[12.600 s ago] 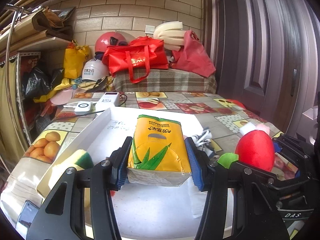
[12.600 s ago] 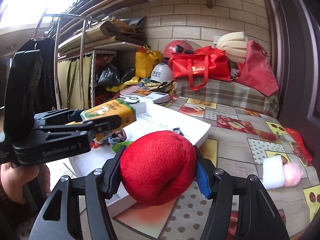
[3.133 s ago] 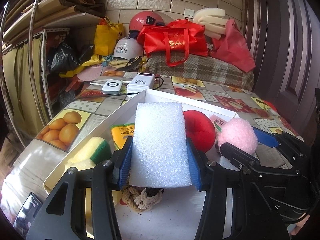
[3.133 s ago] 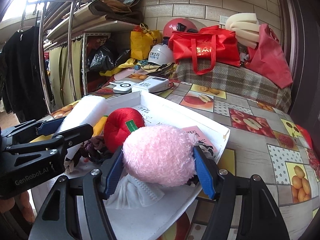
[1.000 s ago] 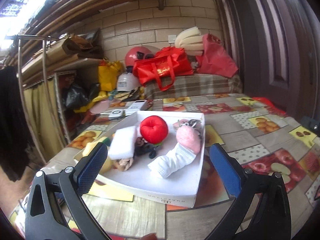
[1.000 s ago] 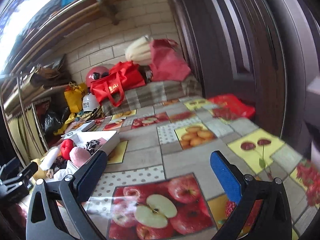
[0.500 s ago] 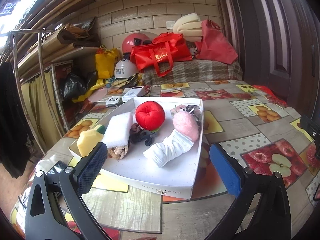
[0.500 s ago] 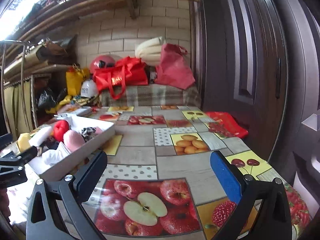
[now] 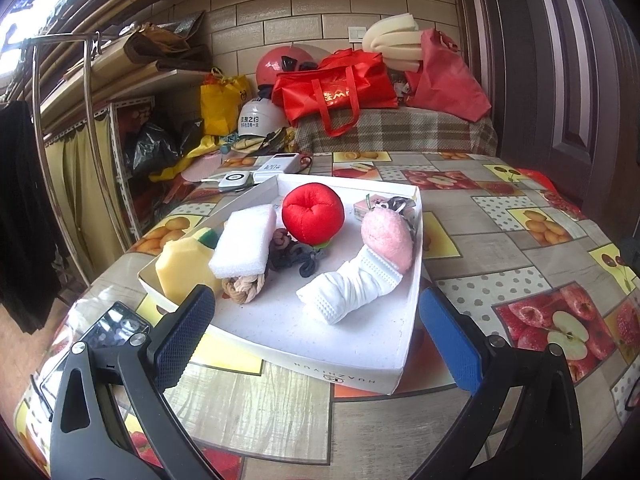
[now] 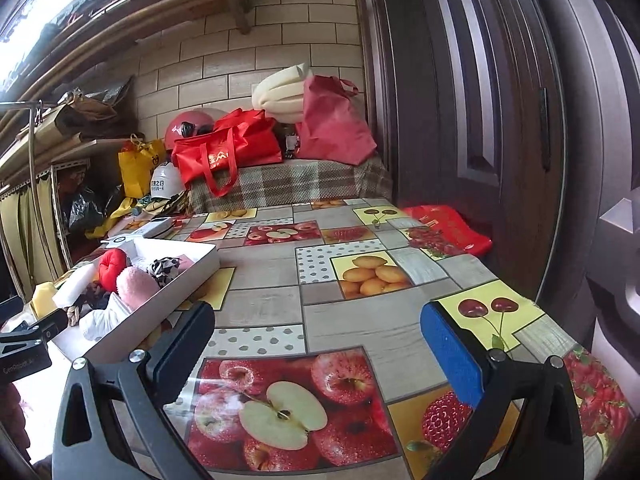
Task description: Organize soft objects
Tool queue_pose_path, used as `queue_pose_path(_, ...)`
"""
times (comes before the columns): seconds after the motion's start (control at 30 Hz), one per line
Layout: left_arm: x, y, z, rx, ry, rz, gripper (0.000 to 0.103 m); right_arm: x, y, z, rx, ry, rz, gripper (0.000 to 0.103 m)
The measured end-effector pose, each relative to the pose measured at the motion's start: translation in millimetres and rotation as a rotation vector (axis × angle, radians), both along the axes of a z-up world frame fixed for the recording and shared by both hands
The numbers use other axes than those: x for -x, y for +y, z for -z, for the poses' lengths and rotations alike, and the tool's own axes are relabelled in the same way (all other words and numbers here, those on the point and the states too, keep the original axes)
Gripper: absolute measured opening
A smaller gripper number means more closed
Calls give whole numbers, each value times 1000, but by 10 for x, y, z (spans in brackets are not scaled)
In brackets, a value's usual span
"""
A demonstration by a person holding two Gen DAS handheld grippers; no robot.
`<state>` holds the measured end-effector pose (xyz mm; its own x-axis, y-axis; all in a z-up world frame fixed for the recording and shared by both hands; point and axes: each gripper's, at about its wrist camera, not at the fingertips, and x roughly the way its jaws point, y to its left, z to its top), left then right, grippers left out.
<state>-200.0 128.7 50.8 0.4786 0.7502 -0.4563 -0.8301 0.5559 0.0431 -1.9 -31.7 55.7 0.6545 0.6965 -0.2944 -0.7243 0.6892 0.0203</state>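
Observation:
A white tray (image 9: 352, 364) on the fruit-print table holds a red plush ball (image 9: 313, 209), a pink pompom (image 9: 387, 237), a rolled white sock (image 9: 349, 289), a white foam block (image 9: 245, 245), a yellow sponge (image 9: 182, 266), a knotted rope (image 9: 245, 288) and dark hair ties (image 9: 294, 258). My left gripper (image 9: 316, 338) is open and empty, just in front of the tray's near edge. My right gripper (image 10: 318, 354) is open and empty over the bare table, right of the tray (image 10: 160, 300). The red ball (image 10: 112, 265) and pompom (image 10: 136, 283) also show in the right wrist view.
A phone (image 9: 94, 344) lies at the table's near left corner. Power banks (image 9: 262, 170) sit behind the tray. Bags (image 9: 336, 88) and helmets (image 9: 256, 120) are piled on a checked bench at the back. A dark door (image 10: 500, 120) stands at right, with a red packet (image 10: 448, 228) on the table near it.
Both grippers, which earlier held items, are now open and empty. In the last second the left gripper moved closer to the tray; the right view shifted slightly over the table.

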Motion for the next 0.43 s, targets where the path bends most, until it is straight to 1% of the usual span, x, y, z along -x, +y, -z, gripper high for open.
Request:
queue_pose_path(0.23,16,18,3,2,1,-6,103,10,5,-2,-5,19,0,103)
queue_pose_path(0.43,31,27,9,3,3,-12,103,16,6,-5,-4,17,1,103)
